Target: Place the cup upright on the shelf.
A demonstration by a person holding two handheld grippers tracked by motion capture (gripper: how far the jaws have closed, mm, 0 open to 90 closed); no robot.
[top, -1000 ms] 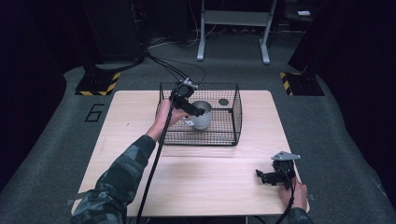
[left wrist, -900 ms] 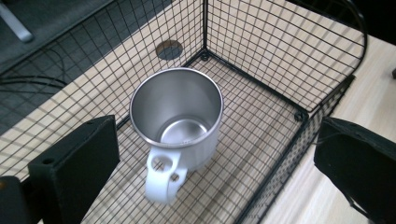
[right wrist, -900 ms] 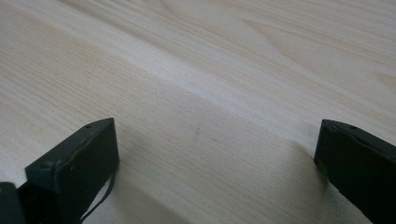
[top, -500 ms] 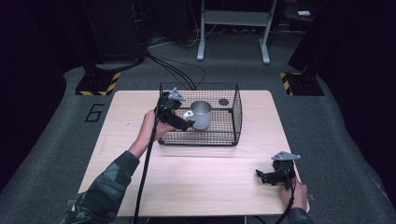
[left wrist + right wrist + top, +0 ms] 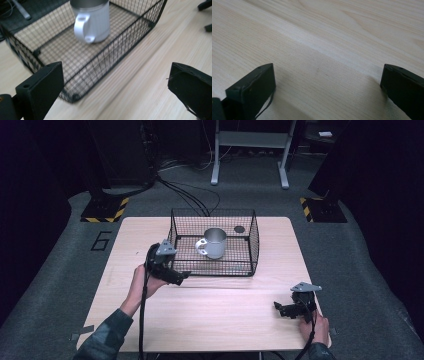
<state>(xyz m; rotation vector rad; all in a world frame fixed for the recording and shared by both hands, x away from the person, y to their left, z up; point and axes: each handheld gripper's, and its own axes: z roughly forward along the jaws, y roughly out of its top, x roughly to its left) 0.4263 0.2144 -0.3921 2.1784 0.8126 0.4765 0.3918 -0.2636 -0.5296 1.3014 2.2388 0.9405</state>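
Mug: the white ceramic mug with a handle (image 5: 214, 243) sits upright inside the black wire basket (image 5: 253, 242), near the middle, handle facing the basket's left wall.
Left gripper: the left gripper (image 5: 172, 274) is outside the basket, just by its front-left corner, jaws wide apart, holding nothing.
Right gripper: the right gripper (image 5: 289, 309) is parked low at the near right of the pale wooden table (image 5: 220, 315), jaws spread, empty too.
Progress: looks to me like the mug-in-basket bit is done.
Left to do: probably just pulling the left hand clear, if anything.
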